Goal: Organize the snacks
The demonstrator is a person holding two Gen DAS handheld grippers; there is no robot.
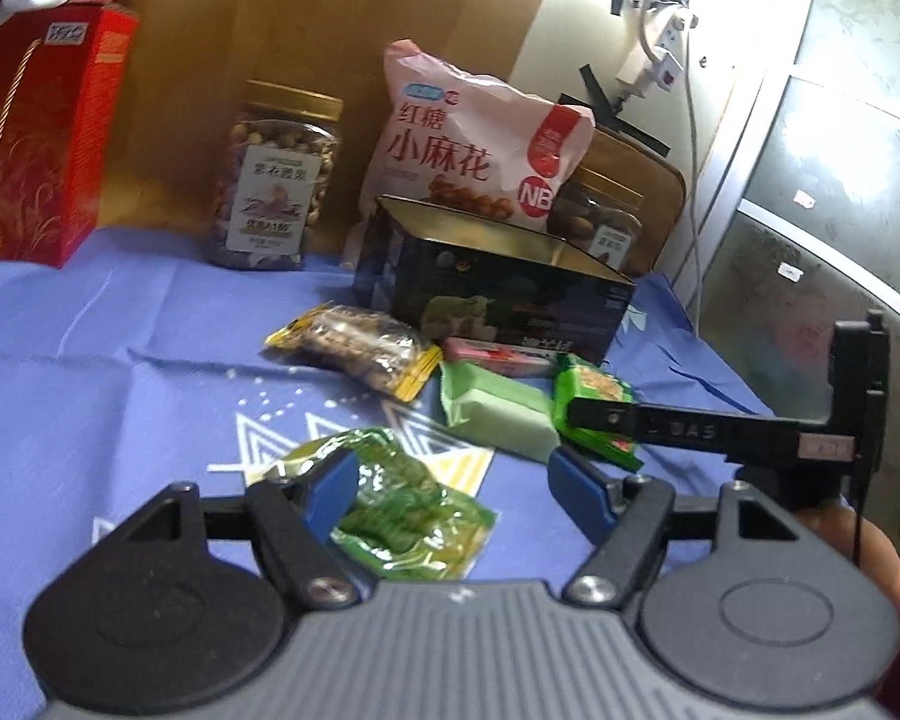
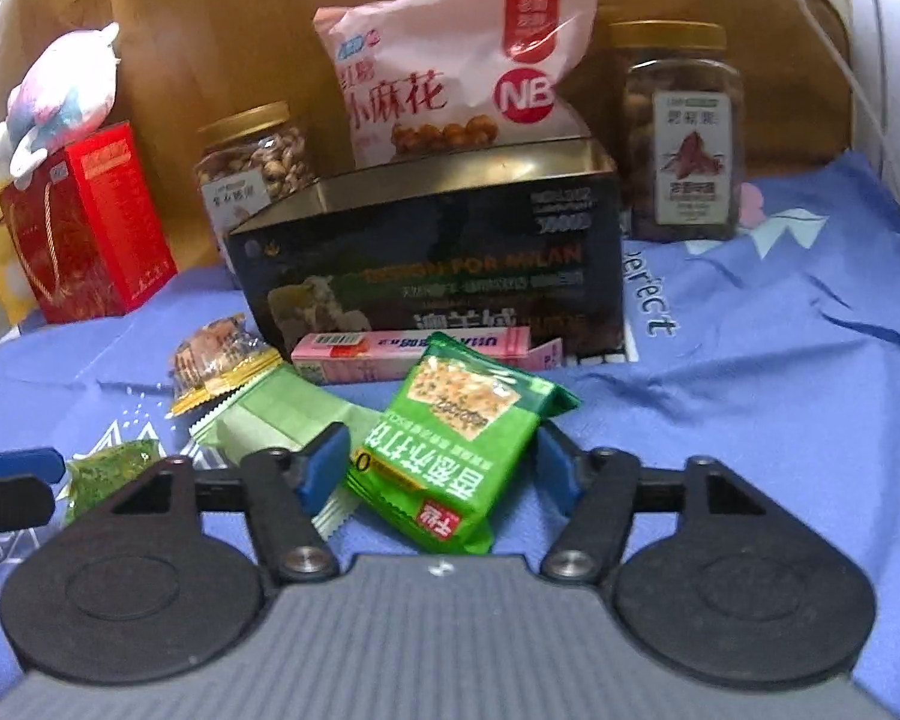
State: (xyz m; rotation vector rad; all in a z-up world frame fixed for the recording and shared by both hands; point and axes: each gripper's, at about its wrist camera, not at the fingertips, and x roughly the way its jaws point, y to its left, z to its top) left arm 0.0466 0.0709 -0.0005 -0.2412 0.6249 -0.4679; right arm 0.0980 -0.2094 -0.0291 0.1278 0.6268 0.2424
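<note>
- Five small snack packets lie on the blue-clothed surface (image 2: 750,372): a bright green cracker pack (image 2: 456,450), a pale green bar (image 1: 498,414), a pink stick box (image 2: 414,351), a yellow-edged nut pack (image 1: 360,348) and a crinkled green packet (image 1: 408,516).
- At 12 o'clock stand one open black tin (image 2: 432,264), two jars and one pink bag (image 2: 450,60).
- Left tool (image 1: 447,480) open around the crinkled packet; right tool (image 2: 444,468) open around the cracker pack.
- Only the right view shows the plush toy (image 2: 60,102).

Both hand-held black two-finger grippers with blue pads, the left gripper (image 1: 450,480) and the right gripper (image 2: 441,462), pointed downward with jaws parted, pads touching nothing.
</note>
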